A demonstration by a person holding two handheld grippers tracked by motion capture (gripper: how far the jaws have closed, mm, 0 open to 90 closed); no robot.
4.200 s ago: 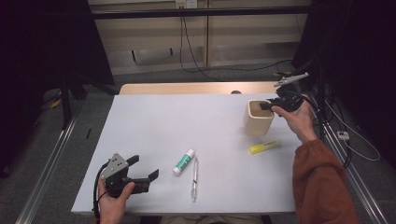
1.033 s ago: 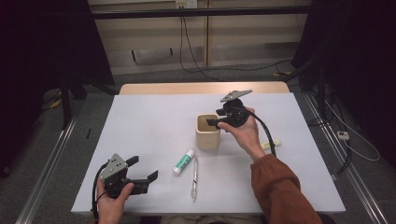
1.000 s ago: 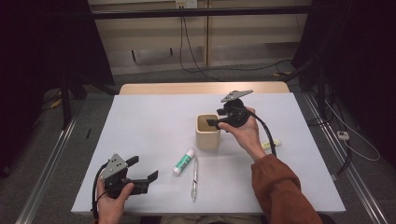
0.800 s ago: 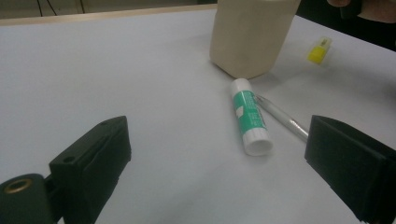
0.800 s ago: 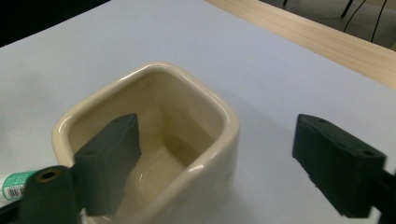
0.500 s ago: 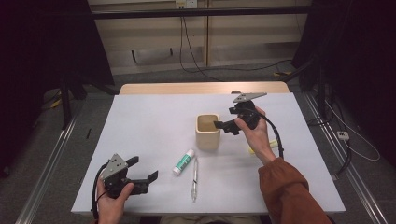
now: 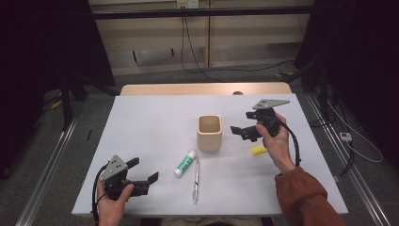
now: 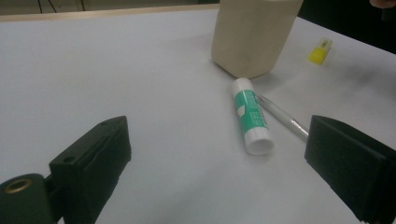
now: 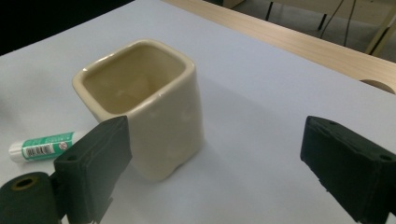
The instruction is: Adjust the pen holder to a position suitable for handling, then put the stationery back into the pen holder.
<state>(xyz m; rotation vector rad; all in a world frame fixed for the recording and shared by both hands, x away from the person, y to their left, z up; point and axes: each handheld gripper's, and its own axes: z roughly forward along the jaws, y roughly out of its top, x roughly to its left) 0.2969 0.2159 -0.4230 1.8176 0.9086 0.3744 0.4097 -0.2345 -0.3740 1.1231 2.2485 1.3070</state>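
Note:
A cream square cup stands upright and empty mid-table. My right gripper hovers just right of it. Its jaws have just been opening and now stand wide apart with nothing between them. In the right gripper view the cup sits beyond the left jaw, outside the gap of the gripper. My left gripper rests open near the front left edge. Past the left gripper lie a green-and-white glue stick and a clear pen, with the cup behind them.
The glue stick and pen lie in front of the cup. A small yellow item lies beside my right hand. The white table top has bare room at the left and back. Cables and rails run on the floor around.
My right gripper brought the cup from the right side to mid-table, opened off it and drew back to the right. The left gripper stayed put.

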